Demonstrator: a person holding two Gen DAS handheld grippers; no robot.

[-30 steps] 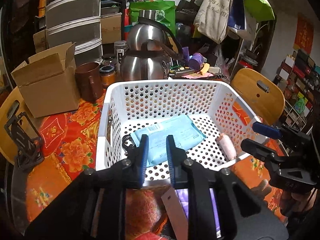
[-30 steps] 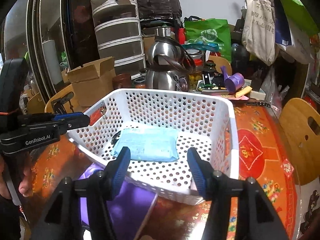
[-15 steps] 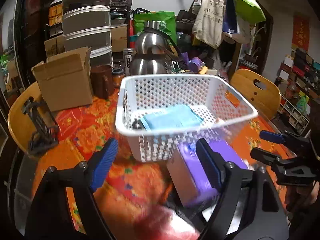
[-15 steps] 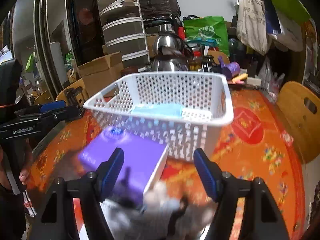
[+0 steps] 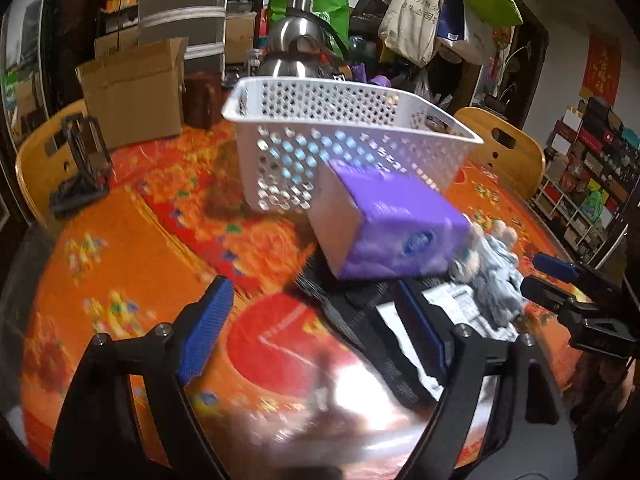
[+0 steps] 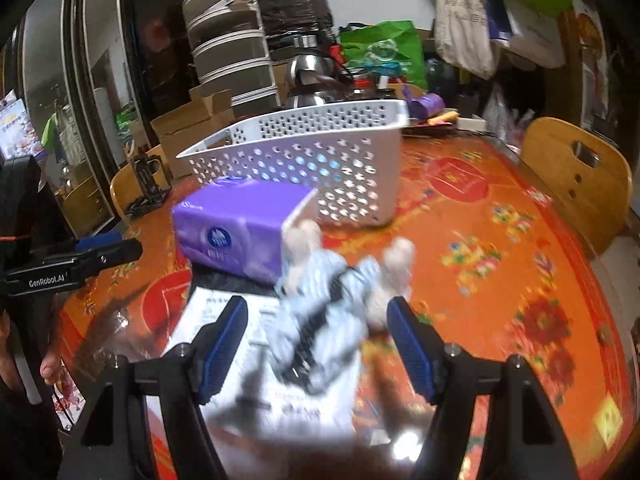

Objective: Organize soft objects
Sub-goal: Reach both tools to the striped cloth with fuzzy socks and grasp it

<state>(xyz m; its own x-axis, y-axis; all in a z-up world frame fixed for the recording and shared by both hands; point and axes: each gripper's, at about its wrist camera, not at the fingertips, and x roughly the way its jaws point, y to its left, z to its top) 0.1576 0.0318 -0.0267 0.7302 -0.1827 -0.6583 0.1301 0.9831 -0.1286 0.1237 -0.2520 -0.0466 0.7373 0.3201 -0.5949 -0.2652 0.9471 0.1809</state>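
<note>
A white perforated basket stands on the orange table; a light blue pack shows through its holes. A purple tissue pack lies in front of the basket. A pale blue-and-white plush toy lies beside it on a white printed sheet. My left gripper is open and empty, low over the table short of the purple pack. My right gripper is open with the plush toy between and just beyond its fingers, not clamped.
A cardboard box, a brown mug, steel kettles and clutter stand behind the basket. A black stand sits at the left. Wooden chair backs flank the table. The table edge runs along the right.
Both grippers have drawn back from over the basket and dropped low toward the table. The left gripper went from nearly shut to wide open. The purple pack and plush toy came into view.
</note>
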